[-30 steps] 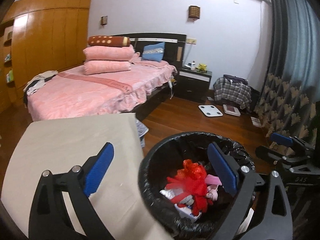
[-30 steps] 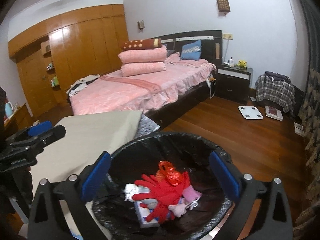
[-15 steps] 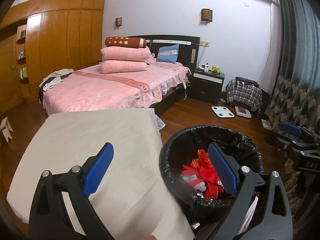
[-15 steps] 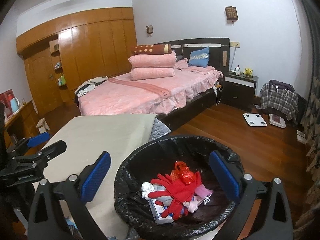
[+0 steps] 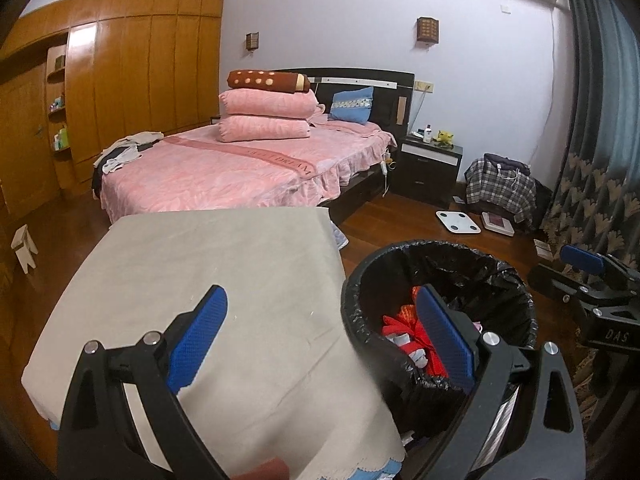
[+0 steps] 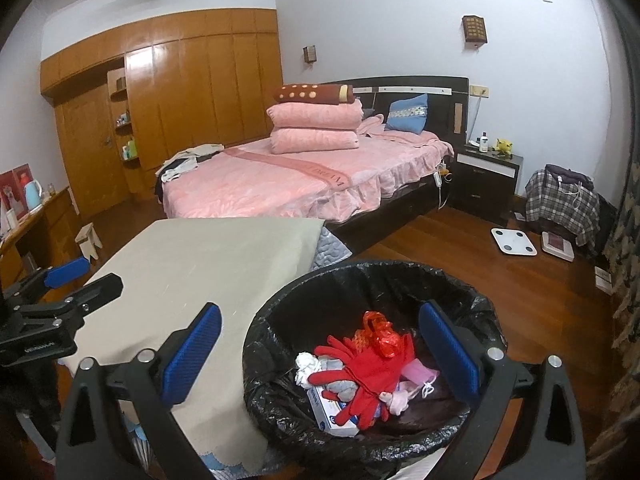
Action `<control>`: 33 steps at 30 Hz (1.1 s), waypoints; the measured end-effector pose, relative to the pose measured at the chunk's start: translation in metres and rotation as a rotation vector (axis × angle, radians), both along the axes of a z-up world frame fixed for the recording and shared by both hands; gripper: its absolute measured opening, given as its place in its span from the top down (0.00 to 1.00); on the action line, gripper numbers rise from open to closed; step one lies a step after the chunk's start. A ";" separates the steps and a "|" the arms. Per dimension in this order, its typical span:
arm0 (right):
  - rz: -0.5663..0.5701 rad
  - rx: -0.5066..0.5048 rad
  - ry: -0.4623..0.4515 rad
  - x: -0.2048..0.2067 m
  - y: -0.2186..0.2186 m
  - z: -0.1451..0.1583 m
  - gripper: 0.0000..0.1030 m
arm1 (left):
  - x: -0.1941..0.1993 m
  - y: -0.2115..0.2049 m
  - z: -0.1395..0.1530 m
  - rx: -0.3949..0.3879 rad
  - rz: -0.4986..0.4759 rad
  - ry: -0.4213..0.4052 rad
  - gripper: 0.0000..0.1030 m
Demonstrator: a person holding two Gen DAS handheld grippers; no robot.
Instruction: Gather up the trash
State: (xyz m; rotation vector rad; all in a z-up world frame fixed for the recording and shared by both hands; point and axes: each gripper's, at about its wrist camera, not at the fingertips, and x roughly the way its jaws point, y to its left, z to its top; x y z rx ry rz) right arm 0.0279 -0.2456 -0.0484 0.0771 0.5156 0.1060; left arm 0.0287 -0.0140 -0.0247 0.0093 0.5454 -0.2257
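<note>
A bin lined with a black bag (image 6: 280, 360) stands beside a beige-covered table (image 6: 208, 264). Inside lie red gloves (image 6: 372, 376), a red mesh bag, a small white box (image 6: 328, 412), crumpled white paper and pink bits. My right gripper (image 6: 320, 356) is open and empty, above the bin's left rim. My left gripper (image 5: 324, 340) is open and empty, above the table's right edge and the bin (image 5: 492, 280), where the red trash (image 5: 400, 328) shows. The table (image 5: 200, 280) has no trash on it.
A pink bed (image 6: 304, 184) with stacked pillows lies beyond the table. A dark nightstand (image 6: 484, 180), a white scale (image 6: 514, 242) and a plaid bag (image 6: 560, 200) are on the wooden floor at right. Wooden wardrobes (image 6: 180, 100) line the left wall. Patterned curtain (image 5: 592, 160) at right.
Both grippers have risen and pulled back from the bin, so the bin looks smaller and more of the table shows. Both stay open and empty.
</note>
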 end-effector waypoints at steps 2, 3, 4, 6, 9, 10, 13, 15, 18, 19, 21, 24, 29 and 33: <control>0.004 -0.004 -0.001 0.000 0.002 0.000 0.06 | -0.001 0.002 -0.001 0.001 0.003 -0.002 0.10; 0.006 -0.002 -0.002 0.000 0.003 0.000 0.06 | -0.002 0.002 0.000 0.000 0.004 -0.003 0.10; 0.006 -0.003 -0.004 -0.001 0.003 0.001 0.06 | -0.003 0.002 0.000 -0.002 0.005 -0.004 0.10; 0.007 -0.005 -0.007 -0.001 0.004 0.001 0.06 | -0.005 0.002 0.001 -0.002 0.007 -0.006 0.10; 0.007 -0.005 -0.005 -0.001 0.005 0.001 0.06 | -0.006 0.002 0.000 -0.002 0.007 -0.007 0.10; 0.007 -0.006 -0.004 -0.001 0.005 0.001 0.06 | -0.006 0.002 0.001 -0.002 0.007 -0.007 0.10; 0.007 -0.008 -0.009 -0.001 0.005 0.002 0.06 | -0.006 0.002 0.000 -0.003 0.006 -0.007 0.10; 0.008 -0.008 -0.008 -0.001 0.005 0.001 0.06 | -0.006 0.002 0.000 -0.003 0.008 -0.006 0.10; 0.007 -0.008 -0.008 -0.001 0.006 0.001 0.06 | -0.005 0.002 0.001 -0.004 0.008 -0.007 0.10; 0.007 -0.008 -0.007 -0.001 0.006 0.001 0.06 | -0.005 0.002 0.001 -0.004 0.010 -0.008 0.10; 0.008 -0.007 -0.009 -0.001 0.005 0.002 0.06 | -0.005 0.002 0.001 -0.004 0.011 -0.010 0.10; 0.009 -0.009 -0.010 0.000 0.008 0.002 0.06 | -0.006 0.002 0.002 -0.005 0.011 -0.011 0.10; 0.010 -0.011 -0.011 0.002 0.011 0.003 0.06 | -0.006 0.002 0.002 -0.004 0.011 -0.011 0.10; 0.011 -0.013 -0.011 0.002 0.011 0.003 0.06 | -0.006 0.002 0.002 -0.004 0.012 -0.012 0.10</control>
